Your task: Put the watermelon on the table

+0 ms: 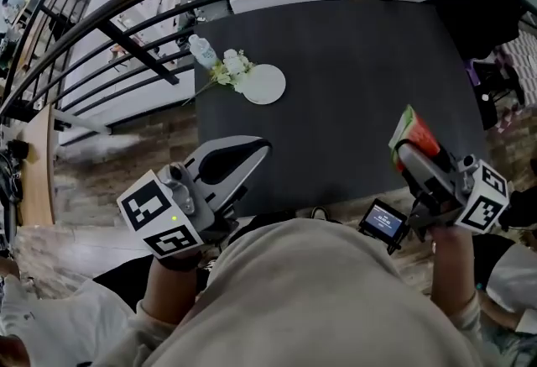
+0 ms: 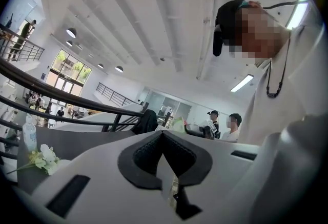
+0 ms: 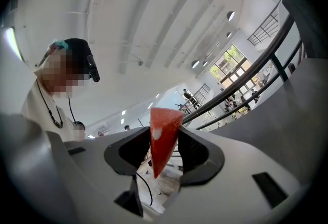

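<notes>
Right tool [image 3: 163, 152]: grasping watermelon slice [image 3: 164, 124]; left tool [image 2: 163, 137]: clenched, empty. Lower slice gently onto bare surface [image 1: 361, 63] by its near edge, then release

Head view onto table [image 1: 352, 63]; others upward

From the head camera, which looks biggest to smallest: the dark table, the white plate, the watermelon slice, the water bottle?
1. The dark table, by far the largest.
2. The white plate and the watermelon slice look about alike; the slice is nearer the camera and partly hidden in the right gripper, so I won't rank them.
3. The water bottle, smallest.
</notes>
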Motion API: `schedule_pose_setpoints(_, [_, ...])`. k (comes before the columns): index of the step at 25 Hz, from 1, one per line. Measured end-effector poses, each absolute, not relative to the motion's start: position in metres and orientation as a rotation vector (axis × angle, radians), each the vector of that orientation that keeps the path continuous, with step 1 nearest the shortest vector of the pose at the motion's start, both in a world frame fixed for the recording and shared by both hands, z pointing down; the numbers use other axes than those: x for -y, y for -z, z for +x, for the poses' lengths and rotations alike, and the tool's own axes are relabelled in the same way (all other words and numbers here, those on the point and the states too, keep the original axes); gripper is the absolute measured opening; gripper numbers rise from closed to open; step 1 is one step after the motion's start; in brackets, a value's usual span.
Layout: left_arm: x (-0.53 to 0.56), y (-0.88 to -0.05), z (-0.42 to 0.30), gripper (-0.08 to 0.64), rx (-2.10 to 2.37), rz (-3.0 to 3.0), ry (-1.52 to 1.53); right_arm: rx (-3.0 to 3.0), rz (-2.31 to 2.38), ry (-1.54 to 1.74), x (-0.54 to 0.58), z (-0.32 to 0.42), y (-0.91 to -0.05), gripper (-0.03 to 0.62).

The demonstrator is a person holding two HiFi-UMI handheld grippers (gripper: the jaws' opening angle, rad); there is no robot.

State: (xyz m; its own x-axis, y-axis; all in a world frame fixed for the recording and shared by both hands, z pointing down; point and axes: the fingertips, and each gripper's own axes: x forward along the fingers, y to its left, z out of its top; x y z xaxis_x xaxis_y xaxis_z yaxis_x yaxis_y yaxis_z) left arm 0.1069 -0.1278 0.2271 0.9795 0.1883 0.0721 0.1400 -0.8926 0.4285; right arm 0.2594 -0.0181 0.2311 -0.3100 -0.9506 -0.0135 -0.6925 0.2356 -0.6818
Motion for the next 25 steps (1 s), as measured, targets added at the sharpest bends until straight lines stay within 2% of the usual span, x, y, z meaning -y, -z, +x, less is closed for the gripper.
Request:
schedule_pose_setpoints(16, [0.165,-0.241,0.068,0.003,-0.339,2.607,-0.187,-2.133,-1.575,0.821,0.088,0.216,-0.215,0.186])
schedule_pose_setpoints(25, [0.216,-0.248,0.032,0.003,-0.119,2.616,-0.098,-2.263,-1.494,0.849,0.142,0.196,-0.224,0.186])
